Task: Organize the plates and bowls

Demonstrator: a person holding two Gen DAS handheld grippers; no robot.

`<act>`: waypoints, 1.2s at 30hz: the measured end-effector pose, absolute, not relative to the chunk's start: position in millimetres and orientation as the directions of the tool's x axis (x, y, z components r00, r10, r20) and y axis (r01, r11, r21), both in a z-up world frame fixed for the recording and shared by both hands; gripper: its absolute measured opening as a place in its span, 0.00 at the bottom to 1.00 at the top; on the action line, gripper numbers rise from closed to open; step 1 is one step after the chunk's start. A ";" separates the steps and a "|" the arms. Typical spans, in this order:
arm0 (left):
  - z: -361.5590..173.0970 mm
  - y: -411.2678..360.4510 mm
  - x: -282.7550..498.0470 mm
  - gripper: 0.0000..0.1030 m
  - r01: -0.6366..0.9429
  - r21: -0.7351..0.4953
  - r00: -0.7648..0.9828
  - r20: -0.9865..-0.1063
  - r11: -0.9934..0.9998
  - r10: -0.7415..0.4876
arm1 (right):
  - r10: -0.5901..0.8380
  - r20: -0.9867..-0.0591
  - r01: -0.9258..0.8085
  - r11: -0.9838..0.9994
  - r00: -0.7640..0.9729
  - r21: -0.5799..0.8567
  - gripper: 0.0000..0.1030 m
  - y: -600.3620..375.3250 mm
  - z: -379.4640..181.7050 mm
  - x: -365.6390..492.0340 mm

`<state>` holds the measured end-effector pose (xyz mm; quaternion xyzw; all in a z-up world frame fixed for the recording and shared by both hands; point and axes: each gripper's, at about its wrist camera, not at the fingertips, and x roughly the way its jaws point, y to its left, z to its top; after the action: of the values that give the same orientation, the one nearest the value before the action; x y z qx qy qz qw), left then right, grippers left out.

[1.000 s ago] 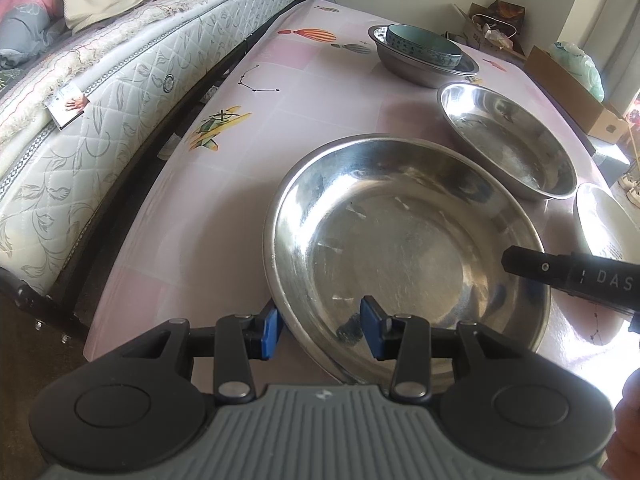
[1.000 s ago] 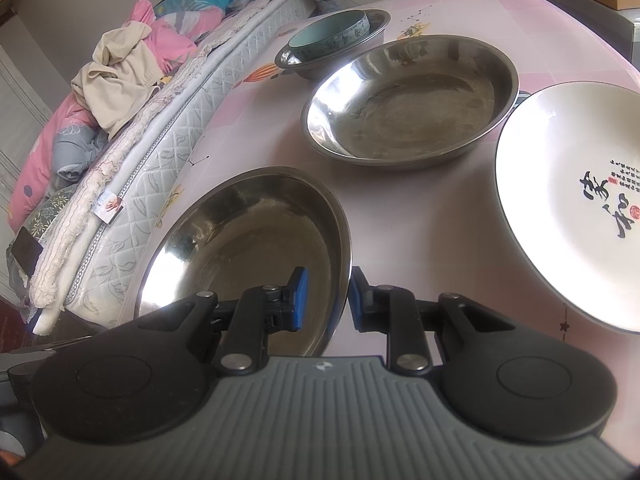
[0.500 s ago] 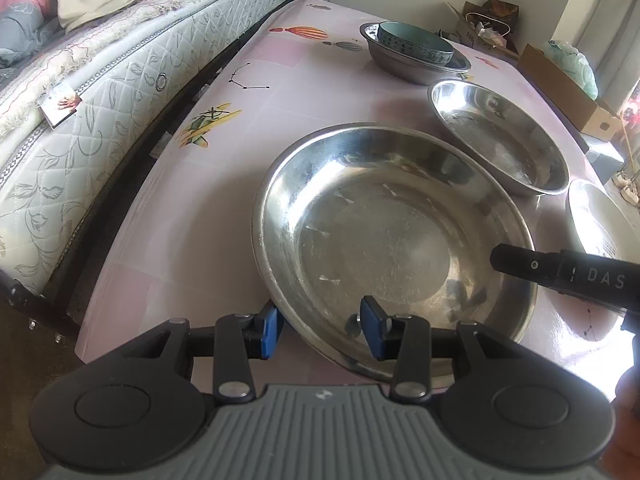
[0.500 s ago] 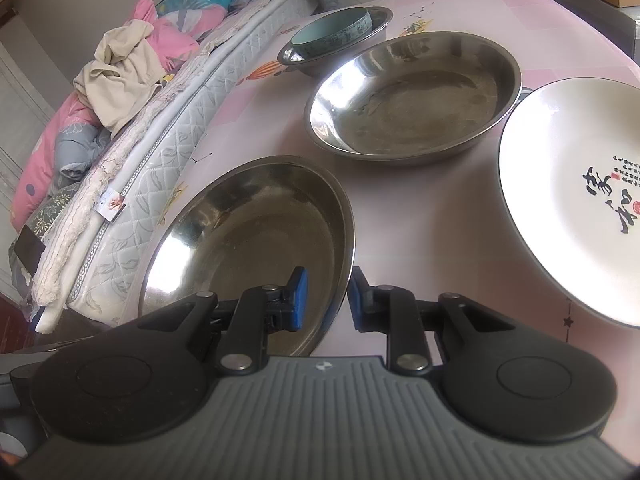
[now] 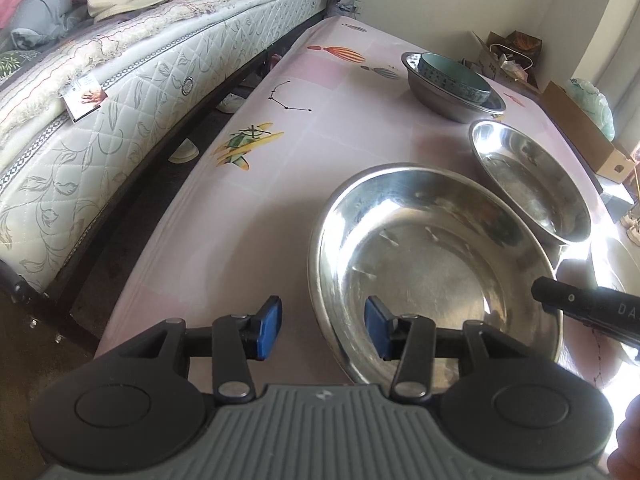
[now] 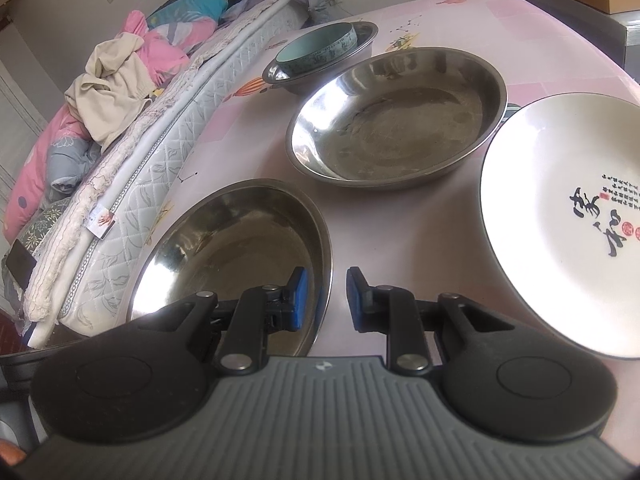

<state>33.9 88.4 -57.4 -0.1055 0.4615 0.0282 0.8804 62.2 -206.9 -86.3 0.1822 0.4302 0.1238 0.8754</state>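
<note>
Steel pan (image 5: 432,256) sits at near table (image 5: 248,216) edge. Left gripper (image 5: 323,328) jaws opening, straddling its rim without pressing. Right gripper (image 6: 324,298) jaws clamped on opposite rim. Pan likely light, stiff, slippery (thin rim the only handhold).

- Left gripper (image 5: 323,328) low in the frame, jaws opening, blue pads (image 5: 269,327) clear of the rim of the near steel dish (image 5: 432,268) that passes between them.
- Beyond it, a second steel dish (image 5: 532,184), the two rims almost touching.
- Farther back, a steel bowl (image 5: 444,98) with a teal bowl (image 5: 452,76) nested inside.
- All on a pink table (image 5: 280,200) (printed with small drawings).
- Black tip of the right gripper (image 5: 580,304) over the near dish's right rim.
- Mattress (image 5: 120,120) along the left.
</note>
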 end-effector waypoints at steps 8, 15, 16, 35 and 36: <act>-60.1 89.9 47.7 0.29 -0.157 -0.164 0.583 -0.812 0.974 -0.043 | 0.373 -0.699 -0.089 0.909 0.610 0.408 0.19 -202.4 -90.9 73.9; -57.9 90.3 44.3 0.13 -0.163 -0.165 0.582 -0.812 0.973 -0.041 | 0.378 -0.690 -0.106 0.909 0.617 0.403 0.15 -196.5 -90.8 75.8; -57.2 90.7 42.8 0.13 -0.162 -0.170 0.579 -0.814 0.972 -0.046 | 0.380 -0.691 -0.106 0.908 0.615 0.406 0.15 -197.2 -90.6 75.3; -60.1 88.2 43.9 0.17 -0.153 -0.161 0.560 -0.827 0.975 -0.049 | 0.388 -0.697 -0.100 0.904 0.604 0.416 0.15 -197.7 -93.8 69.5; -60.2 87.9 44.0 0.17 -0.153 -0.159 0.560 -0.827 0.975 -0.047 | 0.387 -0.698 -0.100 0.904 0.603 0.415 0.15 -197.3 -94.2 69.8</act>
<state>44.0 87.9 -60.2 -0.1068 0.4680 0.0302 0.8767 69.8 -197.3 -94.2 0.1694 0.4235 0.1385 0.8791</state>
